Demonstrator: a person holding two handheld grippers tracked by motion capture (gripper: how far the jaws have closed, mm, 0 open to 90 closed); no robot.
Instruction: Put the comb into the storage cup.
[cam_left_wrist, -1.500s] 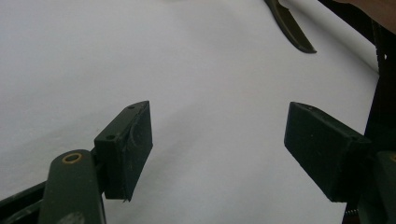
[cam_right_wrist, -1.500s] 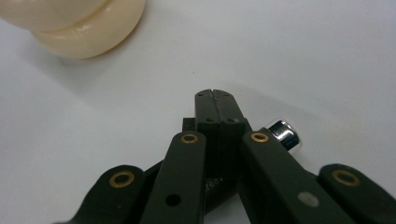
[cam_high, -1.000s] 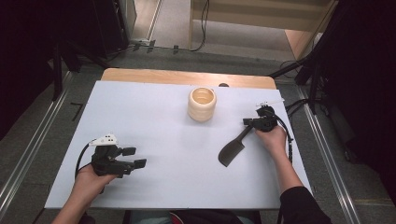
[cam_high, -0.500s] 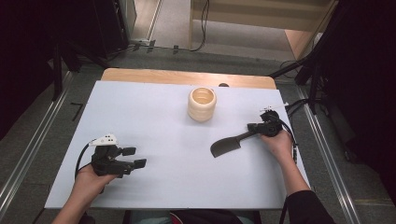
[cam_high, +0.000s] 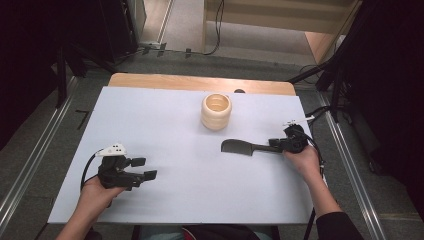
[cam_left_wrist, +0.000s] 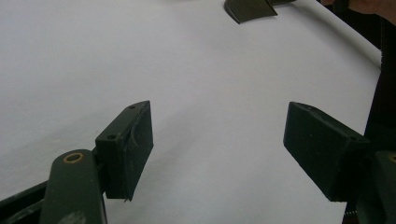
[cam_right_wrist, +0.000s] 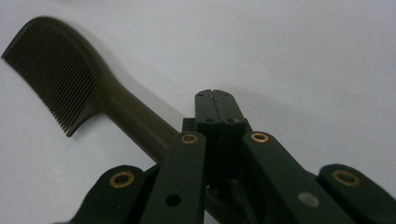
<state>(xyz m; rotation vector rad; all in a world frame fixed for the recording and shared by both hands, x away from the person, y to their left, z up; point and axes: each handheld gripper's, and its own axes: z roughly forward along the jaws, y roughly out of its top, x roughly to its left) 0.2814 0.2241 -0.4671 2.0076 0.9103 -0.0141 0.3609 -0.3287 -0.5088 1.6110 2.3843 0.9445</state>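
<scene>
We've got the R gripper (cam_high: 280, 146) clamped on the comb (cam_high: 239, 146) handle, comb level above the table (cam_high: 165, 115), long axis pointing left, cup (cam_high: 216, 111) just beyond its head, nearer R; L gripper (cam_high: 142, 168) wide, 0 held, well apart.

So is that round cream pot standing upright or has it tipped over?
Upright. In the high view the cream pot stands on the white table with its round mouth facing up, and you look down into it.

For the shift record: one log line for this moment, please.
right hand-held gripper: shut on comb | left hand-held gripper: open, idle | cup: upright
</scene>
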